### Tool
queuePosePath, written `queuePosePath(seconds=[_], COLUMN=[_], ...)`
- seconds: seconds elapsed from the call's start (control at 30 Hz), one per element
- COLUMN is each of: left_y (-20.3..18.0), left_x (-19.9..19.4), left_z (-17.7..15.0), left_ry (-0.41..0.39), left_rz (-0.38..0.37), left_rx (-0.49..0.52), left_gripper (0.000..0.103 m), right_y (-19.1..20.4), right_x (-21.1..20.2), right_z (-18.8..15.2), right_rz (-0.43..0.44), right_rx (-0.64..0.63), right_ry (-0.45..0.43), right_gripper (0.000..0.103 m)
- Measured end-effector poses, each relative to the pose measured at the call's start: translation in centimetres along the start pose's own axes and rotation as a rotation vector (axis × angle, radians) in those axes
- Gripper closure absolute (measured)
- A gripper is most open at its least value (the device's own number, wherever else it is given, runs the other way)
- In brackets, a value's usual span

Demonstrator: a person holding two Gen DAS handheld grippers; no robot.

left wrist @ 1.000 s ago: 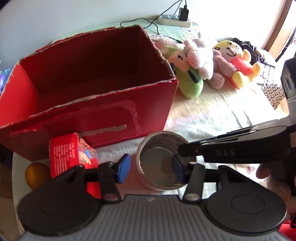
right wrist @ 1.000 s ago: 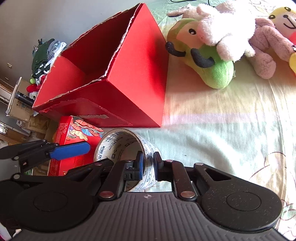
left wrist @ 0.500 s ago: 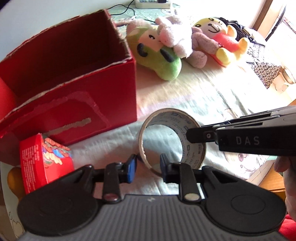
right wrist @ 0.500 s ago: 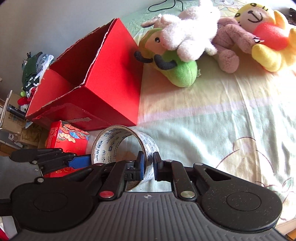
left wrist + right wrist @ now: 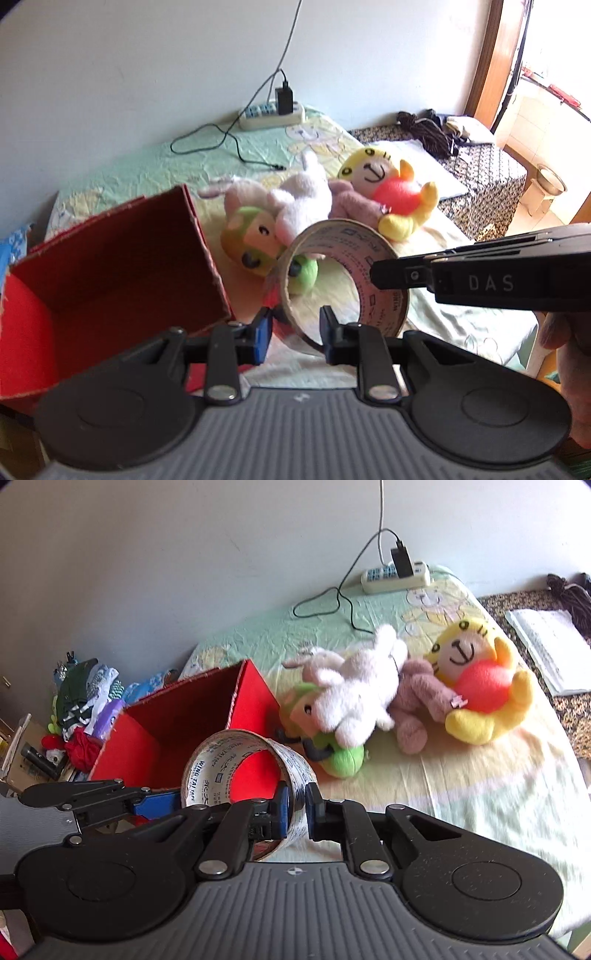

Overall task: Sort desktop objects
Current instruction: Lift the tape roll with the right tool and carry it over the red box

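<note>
A roll of printed packing tape [image 5: 347,240] [image 5: 218,764] hangs in the air just right of the open red cardboard box [image 5: 110,266] [image 5: 177,716]. My right gripper [image 5: 297,808] is shut on the roll's right wall, one finger inside and one outside; in the left wrist view its tip [image 5: 375,275] comes in from the right. My left gripper [image 5: 295,334] has its fingers drawn in around the roll's lower-left rim. In the right wrist view its blue finger [image 5: 173,799] touches the roll's left side. The box looks empty inside.
Several plush toys [image 5: 295,206] [image 5: 354,701] lie in a heap right of the box on the pale sheet, a yellow one [image 5: 476,686] farthest right. A power strip [image 5: 395,578] and cable sit by the wall. Clutter [image 5: 81,709] is piled left of the bed. A hand [image 5: 565,343] holds the right gripper.
Both grippers rose together and lifted the tape roll off the sheet. The left fingers narrowed onto its rim. The small red carton and the orange dropped out of view.
</note>
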State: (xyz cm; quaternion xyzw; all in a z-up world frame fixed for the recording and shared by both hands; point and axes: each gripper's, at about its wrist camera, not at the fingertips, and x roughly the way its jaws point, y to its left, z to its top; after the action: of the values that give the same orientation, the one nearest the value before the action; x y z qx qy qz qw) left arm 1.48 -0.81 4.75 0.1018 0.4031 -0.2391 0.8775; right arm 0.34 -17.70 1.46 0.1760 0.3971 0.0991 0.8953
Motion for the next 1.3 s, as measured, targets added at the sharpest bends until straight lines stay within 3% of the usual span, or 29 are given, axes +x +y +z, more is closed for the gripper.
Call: queuePosePath(seconds=[0.23, 0.6, 0.9, 1.3], left_y=[1.9, 6.7, 13.2, 19.7], left_x=[-2.7, -3.6, -1.1, 4.4], left_z=[2.5, 2.3, 2.3, 0.4], left_ry=[-0.100, -0.119, -0.049, 0.088], left_rz=[0.074, 0.132, 0.173, 0.174], left_rx=[0.017, -0.035, -0.089, -0.156], left_gripper=[0.081, 0.081, 0.081, 0.081], right_y=[3.0, 7.1, 10.4, 12.6], right_x=[-0.2, 3.1, 9.3, 17.6], right_z=[2.9, 4.5, 6.3, 5.9], right_rz=[0.041, 0.087, 0.112, 0.097], right_rx=[-0.079, -0.146, -0.188, -0.166], right_ry=[-0.081, -0.064, 0.021, 0.191], right_gripper=[0.092, 0.093, 0.093, 0.093])
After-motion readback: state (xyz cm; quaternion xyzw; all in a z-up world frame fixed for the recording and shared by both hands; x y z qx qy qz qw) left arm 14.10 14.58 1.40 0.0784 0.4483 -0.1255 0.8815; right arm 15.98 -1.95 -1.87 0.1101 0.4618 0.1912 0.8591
